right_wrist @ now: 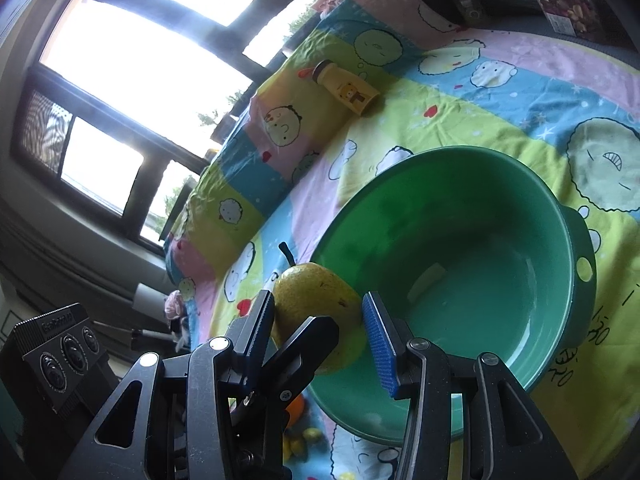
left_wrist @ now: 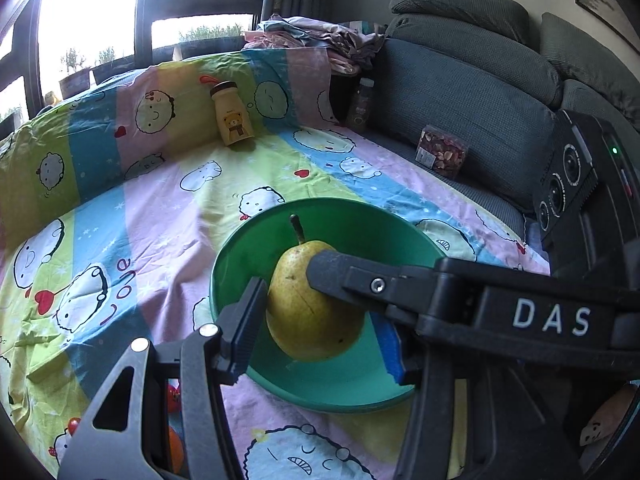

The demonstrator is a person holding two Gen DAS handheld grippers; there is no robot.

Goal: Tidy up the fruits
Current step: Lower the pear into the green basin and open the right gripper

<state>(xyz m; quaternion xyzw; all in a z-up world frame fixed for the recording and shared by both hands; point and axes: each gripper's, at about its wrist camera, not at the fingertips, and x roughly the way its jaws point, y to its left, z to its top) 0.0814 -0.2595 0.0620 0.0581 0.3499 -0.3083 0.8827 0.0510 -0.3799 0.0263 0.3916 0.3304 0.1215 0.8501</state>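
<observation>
A yellow-green pear point(left_wrist: 310, 304) hangs over the green bowl point(left_wrist: 360, 232) on the cartoon-print sheet. Both grippers sit around it. In the left wrist view my left gripper point(left_wrist: 320, 332) has its pads on either side of the pear, and one finger of the right gripper point(left_wrist: 340, 276) crosses in from the right and presses on the pear's upper side. In the right wrist view the pear point(right_wrist: 316, 292) sits between the right gripper's point(right_wrist: 320, 328) pads above the bowl's point(right_wrist: 480, 264) near rim, with a left finger point(right_wrist: 304, 344) in front. Which gripper bears the pear is unclear.
A yellow bear-print bottle point(left_wrist: 232, 114) leans on the covered cushion at the back. A dark bottle point(left_wrist: 360, 104) and a clear box of dried fruit point(left_wrist: 442, 152) stand by the grey sofa back point(left_wrist: 460, 92). Small orange and yellow fruits point(right_wrist: 300, 428) lie below the bowl.
</observation>
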